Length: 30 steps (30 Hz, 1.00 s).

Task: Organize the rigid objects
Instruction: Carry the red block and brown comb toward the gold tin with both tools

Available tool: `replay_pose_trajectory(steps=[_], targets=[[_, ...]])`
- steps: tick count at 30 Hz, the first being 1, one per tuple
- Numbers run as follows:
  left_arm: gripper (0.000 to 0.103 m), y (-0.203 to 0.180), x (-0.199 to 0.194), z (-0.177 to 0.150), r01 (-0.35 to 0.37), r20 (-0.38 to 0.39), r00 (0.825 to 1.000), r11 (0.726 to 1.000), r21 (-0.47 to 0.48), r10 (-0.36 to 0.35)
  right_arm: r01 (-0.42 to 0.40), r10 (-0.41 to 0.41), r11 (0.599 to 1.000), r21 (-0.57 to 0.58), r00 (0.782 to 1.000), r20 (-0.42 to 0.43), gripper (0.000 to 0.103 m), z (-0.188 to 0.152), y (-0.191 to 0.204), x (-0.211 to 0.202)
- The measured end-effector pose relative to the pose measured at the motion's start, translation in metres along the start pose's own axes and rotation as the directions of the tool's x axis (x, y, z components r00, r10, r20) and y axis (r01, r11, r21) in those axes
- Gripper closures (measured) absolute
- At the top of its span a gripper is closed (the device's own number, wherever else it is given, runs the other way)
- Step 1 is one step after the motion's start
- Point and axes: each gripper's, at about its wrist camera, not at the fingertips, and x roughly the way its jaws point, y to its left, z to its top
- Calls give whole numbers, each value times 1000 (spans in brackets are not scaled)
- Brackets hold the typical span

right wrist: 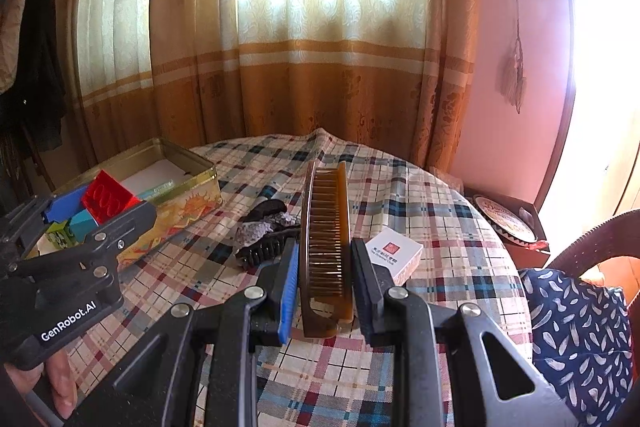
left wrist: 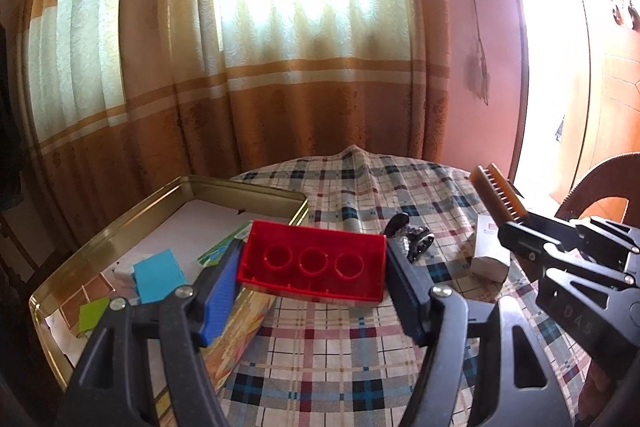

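My left gripper is shut on a red toy brick, hollow side toward the camera, held above the table beside the gold tin. The brick also shows in the right wrist view, over the tin. My right gripper is shut on a brown comb, held on edge above the table. The comb also shows in the left wrist view in the right gripper.
The tin holds a blue block, a green piece and white paper. On the plaid tablecloth lie a black hair claw and a small white box. A chair with a blue cushion stands at the right.
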Motion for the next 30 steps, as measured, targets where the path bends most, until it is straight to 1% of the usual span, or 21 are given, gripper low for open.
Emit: replay_pose_trajectory(steps=[10,14,20,23,30], targets=[[35,13,-3,-3,-3,-8,1000,999,-46,2,-6,6,1000,14,1000,27,76,0,0,-5],[35,16,-5,-4,-8,-7,1000,999,-49,7,-23,22,1000,13,999,39,76,0,6,-8],[35,17,-8,-5,-10,4,1000,999,-39,10,-58,60,998,-37,996,62,76,-3,28,-16],[35,16,-9,-5,-14,11,1000,999,-42,15,-42,49,996,-82,995,87,76,-3,38,-21],[35,18,-12,-8,-12,7,1000,999,-50,13,-44,51,996,-75,994,99,76,-3,37,-22]])
